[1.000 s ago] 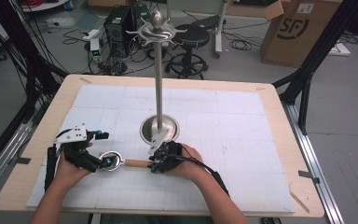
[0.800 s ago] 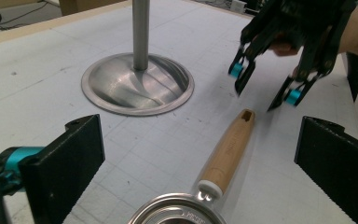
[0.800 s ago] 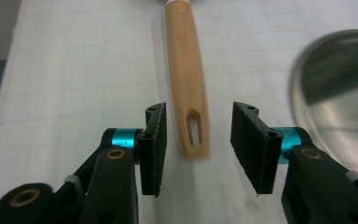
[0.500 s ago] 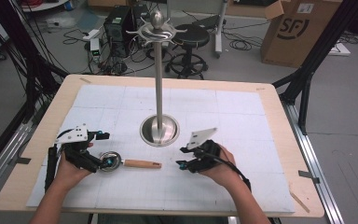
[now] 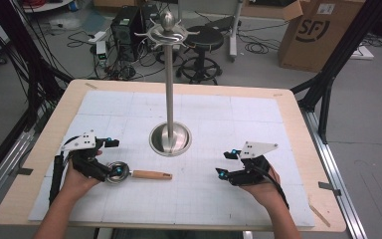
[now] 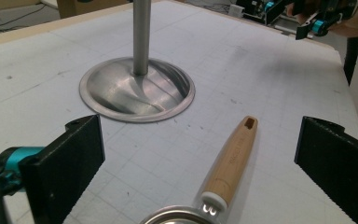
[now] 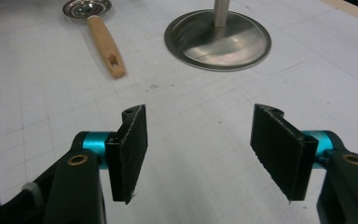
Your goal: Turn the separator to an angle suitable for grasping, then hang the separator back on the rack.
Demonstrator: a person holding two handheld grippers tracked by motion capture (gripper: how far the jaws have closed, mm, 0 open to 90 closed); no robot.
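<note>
Both grippers, left gripper (image 5: pixel 110 169) and right gripper (image 5: pixel 224 167), released, empty; ladle (image 5: pixel 138 174) flat near mat's front-left; likely next: grab handle, hang on stand (image 5: pixel 169 89).

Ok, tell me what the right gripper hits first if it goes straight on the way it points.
Probably nothing soon: the right gripper, jaws open, faces bare mat. Farther along lie the stand's round metal base and, off to the side, the strainer's wooden handle; depth is unclear.

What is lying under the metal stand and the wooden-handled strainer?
Both the stand and the strainer rest on a white gridded mat, which lies on the wooden table. The mat directly beneath the stand's round base is covered.
</note>
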